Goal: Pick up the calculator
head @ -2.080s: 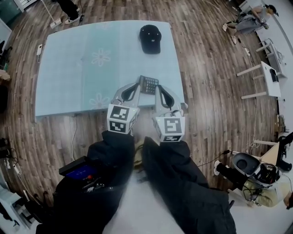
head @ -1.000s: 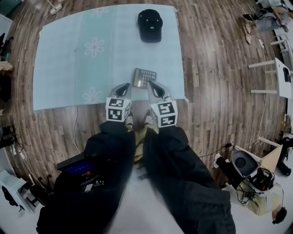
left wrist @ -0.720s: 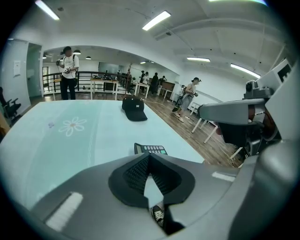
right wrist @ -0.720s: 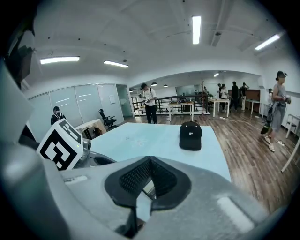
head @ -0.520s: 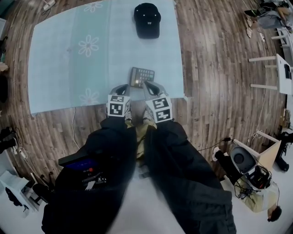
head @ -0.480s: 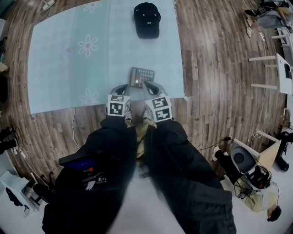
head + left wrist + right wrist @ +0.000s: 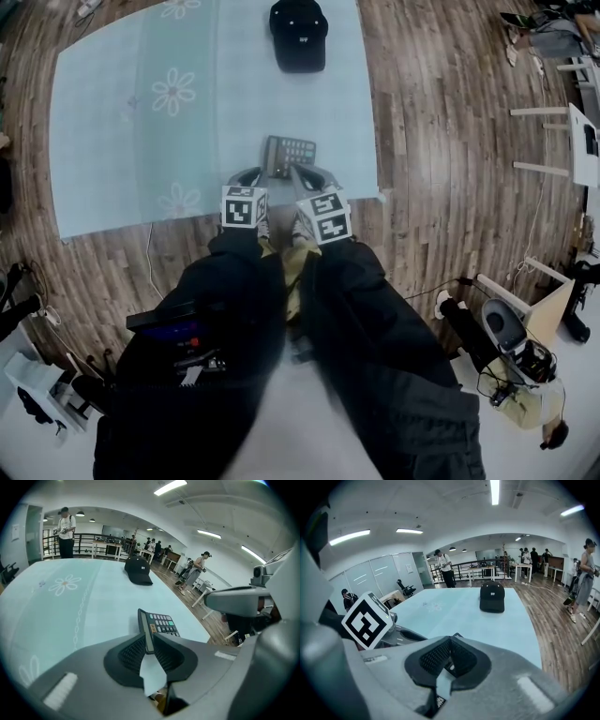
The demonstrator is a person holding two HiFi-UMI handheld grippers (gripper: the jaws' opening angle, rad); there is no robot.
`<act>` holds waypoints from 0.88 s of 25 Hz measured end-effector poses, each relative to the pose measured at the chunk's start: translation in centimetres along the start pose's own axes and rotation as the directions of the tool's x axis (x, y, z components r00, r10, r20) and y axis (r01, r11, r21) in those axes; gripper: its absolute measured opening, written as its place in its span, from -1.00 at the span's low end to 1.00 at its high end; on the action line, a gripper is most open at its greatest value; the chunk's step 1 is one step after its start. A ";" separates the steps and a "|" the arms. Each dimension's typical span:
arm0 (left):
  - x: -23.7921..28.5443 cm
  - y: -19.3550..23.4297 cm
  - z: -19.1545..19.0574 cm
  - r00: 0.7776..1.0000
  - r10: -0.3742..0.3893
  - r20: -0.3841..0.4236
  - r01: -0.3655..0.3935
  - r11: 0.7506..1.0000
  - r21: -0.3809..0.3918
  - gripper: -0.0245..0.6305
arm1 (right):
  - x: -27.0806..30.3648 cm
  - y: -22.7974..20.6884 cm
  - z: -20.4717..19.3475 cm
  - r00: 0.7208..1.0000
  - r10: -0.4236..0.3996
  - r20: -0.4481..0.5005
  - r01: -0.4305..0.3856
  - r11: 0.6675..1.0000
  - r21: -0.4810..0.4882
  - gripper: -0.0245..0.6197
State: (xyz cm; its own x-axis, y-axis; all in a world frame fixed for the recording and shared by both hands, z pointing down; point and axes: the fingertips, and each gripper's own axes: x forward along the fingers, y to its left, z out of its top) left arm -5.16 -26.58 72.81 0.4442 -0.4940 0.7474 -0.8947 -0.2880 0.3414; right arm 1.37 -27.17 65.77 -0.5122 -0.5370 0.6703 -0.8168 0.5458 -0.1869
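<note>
— Calculator [image 7: 289,153]?
— Lies keys up on the pale blue table [image 7: 122,122], close to the near edge. Sits well apart from the black cap [image 7: 298,33] at the far edge.
— Left gripper [image 7: 261,174]?
— Meets the calculator at its display end. Opens at this moment, with that end standing between the pads [image 7: 129,651]. Shows no firm press there, as far as visible.
— Right gripper [image 7: 300,172]?
— Comes in at the keypad end, just beside the left one. Clamps the calculator: pads nearly together, with a dark corner caught between and poking out above.
— Surroundings?
— Wooden floor [image 7: 450,187] round the table. Dark sleeves [image 7: 234,281] behind both grippers. Several people standing far off, seen in both gripper views.
</note>
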 end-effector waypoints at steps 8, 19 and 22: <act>2.0 0.6 -1.1 0.999 -0.020 -0.031 0.019 0.998 -0.057 -0.62 | -0.4 -1.0 -1.0 1.000 -0.022 -0.021 0.022 1.000 0.014 -0.92; 5.5 0.9 -1.7 0.993 -0.111 -0.039 0.102 0.976 -0.193 -0.48 | 0.3 -2.4 -2.0 0.999 -0.016 -0.045 0.018 0.999 0.038 -0.92; 6.1 0.9 -2.0 0.991 -0.122 -0.047 0.110 0.973 -0.205 -0.48 | 0.0 -2.4 -2.1 0.999 -0.017 -0.048 0.019 0.999 0.050 -0.92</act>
State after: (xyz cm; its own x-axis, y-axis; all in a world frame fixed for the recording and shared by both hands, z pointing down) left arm -3.33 -28.16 78.80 0.5474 -0.4163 0.7259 -0.8308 -0.1665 0.5310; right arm 3.91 -27.19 67.75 -0.4849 -0.5149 0.7069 -0.8390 0.5021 -0.2098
